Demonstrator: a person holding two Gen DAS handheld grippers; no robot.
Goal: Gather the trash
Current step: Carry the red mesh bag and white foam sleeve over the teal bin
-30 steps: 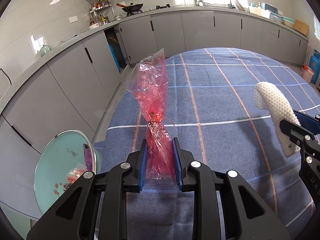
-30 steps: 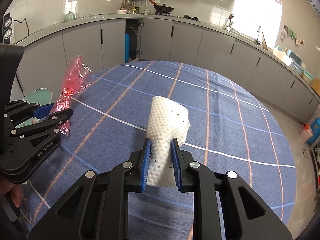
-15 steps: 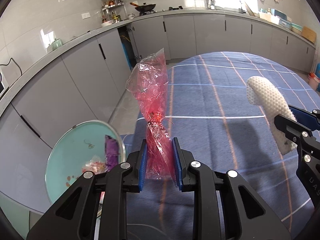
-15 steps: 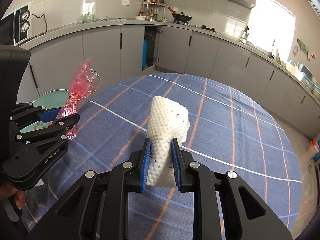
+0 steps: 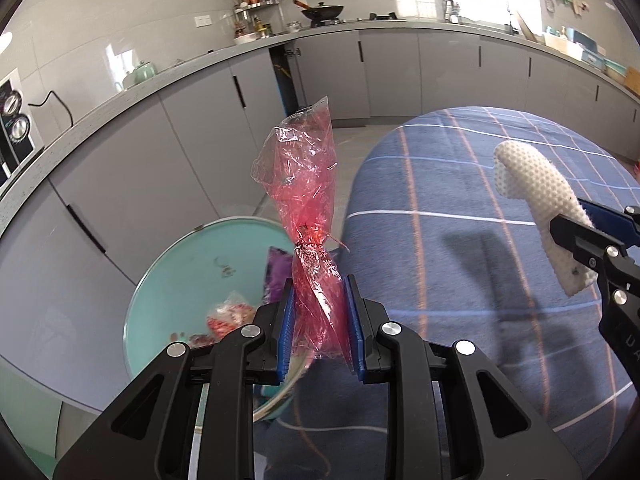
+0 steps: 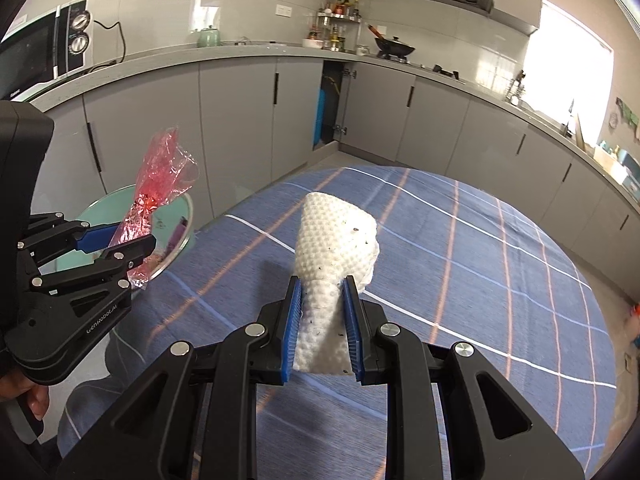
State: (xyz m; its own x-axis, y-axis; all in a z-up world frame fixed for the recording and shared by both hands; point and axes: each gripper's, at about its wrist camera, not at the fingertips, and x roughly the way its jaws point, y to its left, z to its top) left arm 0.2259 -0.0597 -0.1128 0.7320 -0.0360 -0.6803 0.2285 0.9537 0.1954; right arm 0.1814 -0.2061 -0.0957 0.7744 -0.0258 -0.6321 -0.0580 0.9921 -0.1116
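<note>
Far left, off the table's left edge: mint-green bin [image 5: 180, 280], round and open, sitting lower than the tabletop with its rim just beside the cloth edge; inside it a purple wrapper [image 5: 278, 276] against the right wall and some red-and-white scraps [image 5: 230, 316] on the bottom. Left gripper [image 5: 320, 324]: jaws clamped on a red cellophane wrapper [image 5: 306, 184], twisted at the waist with the flared end standing up above the pads; it hangs in the air over the bin's right rim, at the table's left edge. From the right wrist view the same wrapper [image 6: 160, 184] shows against the bin [image 6: 104, 208], with a person's fingers [image 6: 34, 398] at the bottom left behind the tool. Table [image 5: 460, 240] carries a blue cloth with white and orange check lines. Right gripper [image 6: 322, 332]: jaws closed on a crumpled white paper towel [image 6: 336, 240], dimpled, with dark specks, held upright clear of the cloth, over the left part of the table. In the left wrist view the towel [image 5: 536, 196] sits well right of the wrapper, not touching it.
</note>
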